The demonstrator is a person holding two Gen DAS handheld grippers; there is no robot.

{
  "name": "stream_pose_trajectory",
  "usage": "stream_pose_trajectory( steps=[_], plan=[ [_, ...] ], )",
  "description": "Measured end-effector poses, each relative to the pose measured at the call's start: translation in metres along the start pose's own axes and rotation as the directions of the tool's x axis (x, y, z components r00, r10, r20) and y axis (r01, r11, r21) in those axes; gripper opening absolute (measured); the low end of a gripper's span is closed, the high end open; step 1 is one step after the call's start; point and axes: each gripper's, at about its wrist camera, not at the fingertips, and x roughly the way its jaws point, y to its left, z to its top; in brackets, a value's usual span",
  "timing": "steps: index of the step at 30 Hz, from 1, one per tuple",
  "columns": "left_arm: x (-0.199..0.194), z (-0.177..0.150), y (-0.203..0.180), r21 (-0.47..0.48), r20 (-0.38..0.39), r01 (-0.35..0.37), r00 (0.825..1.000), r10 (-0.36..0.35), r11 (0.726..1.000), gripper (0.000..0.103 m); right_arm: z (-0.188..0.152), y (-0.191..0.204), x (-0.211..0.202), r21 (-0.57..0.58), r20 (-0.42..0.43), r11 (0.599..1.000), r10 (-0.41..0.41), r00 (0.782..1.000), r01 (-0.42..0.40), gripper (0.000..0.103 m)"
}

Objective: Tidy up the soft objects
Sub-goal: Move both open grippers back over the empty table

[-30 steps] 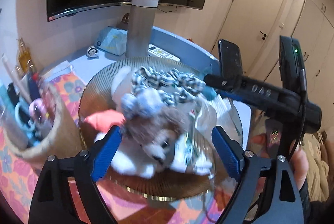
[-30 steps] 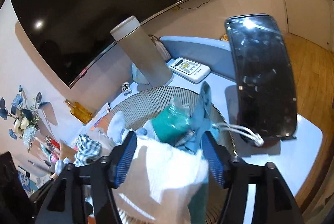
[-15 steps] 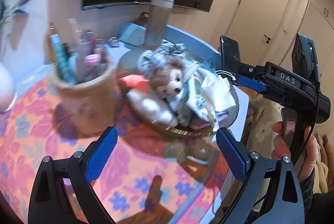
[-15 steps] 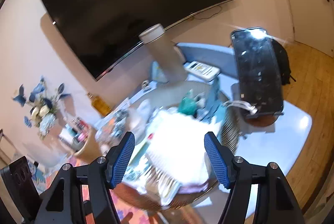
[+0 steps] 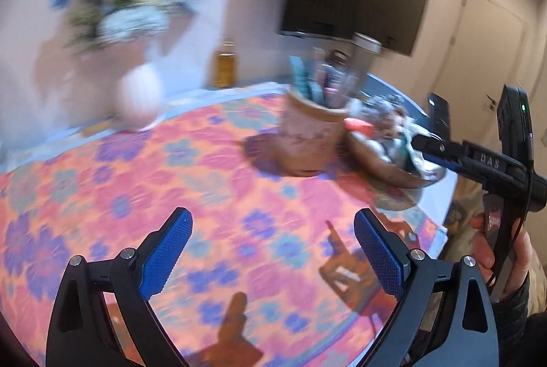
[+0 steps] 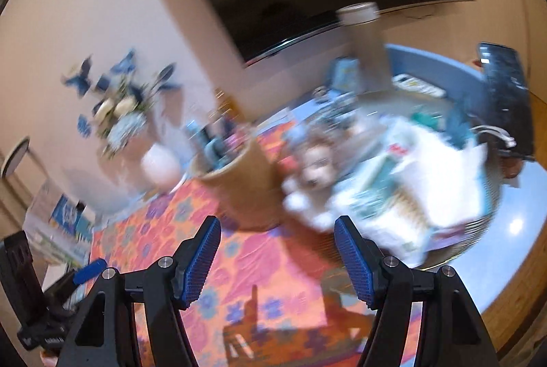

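Observation:
A round ribbed dish (image 6: pixel 480 226) holds the soft things: a brown and white plush dog (image 6: pixel 314 175), white cloths (image 6: pixel 434 175) and teal fabric, all blurred. In the left wrist view the dish (image 5: pixel 393 170) lies far right, beyond the woven cup. My left gripper (image 5: pixel 272 216) is open over the floral tablecloth (image 5: pixel 171 196), well short of the dish, holding nothing. My right gripper (image 6: pixel 277 223) is open too, with nothing between its pads, just short of the plush dog. The right gripper's body (image 5: pixel 478 158) crosses the right edge, held by a hand (image 5: pixel 512 257).
A woven cup of pens (image 5: pixel 312 141) stands left of the dish. Behind are a white vase with blue flowers (image 5: pixel 138 100), a tall grey flask (image 6: pixel 365 38), a remote (image 6: pixel 415 83) and a phone on a stand (image 6: pixel 506 93). The table edge runs along the right.
Both grippers drew back from the dish and swung left over the tablecloth. The left jaws widened. The plush dog and the white cloth stayed in the dish.

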Motion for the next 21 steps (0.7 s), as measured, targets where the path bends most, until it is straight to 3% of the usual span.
stream_pose_trajectory(
  steps=[5, 13, 16, 17, 21],
  plan=[
    [-0.025, -0.017, 0.053, -0.093, 0.025, -0.099, 0.995, 0.102, 0.991, 0.096, -0.019, 0.057, 0.026, -0.091, -0.059, 0.995, 0.042, 0.997, -0.047, 0.067],
    [-0.034, -0.044, 0.113, -0.199, 0.027, -0.285, 0.955, 0.296, 0.938, 0.096, -0.047, 0.152, 0.076, -0.286, -0.102, 0.952, 0.083, 0.991, -0.109, 0.068],
    [-0.029, -0.051, 0.123, -0.206, 0.047, -0.353, 0.928, 0.369, 0.913, 0.096, -0.054, 0.179, 0.094, -0.353, -0.091, 0.928, 0.089, 0.992, -0.115, 0.069],
    [-0.028, -0.053, 0.126, -0.215, 0.057, -0.373, 0.918, 0.393, 0.903, 0.096, -0.058, 0.186, 0.099, -0.375, -0.081, 0.920, 0.089, 0.993, -0.113, 0.074],
    [-0.018, -0.061, 0.143, -0.292, 0.098, -0.429, 0.876, 0.473, 0.855, 0.096, -0.072, 0.207, 0.123, -0.457, -0.018, 0.888, 0.055, 0.998, -0.057, 0.081]
  ],
)
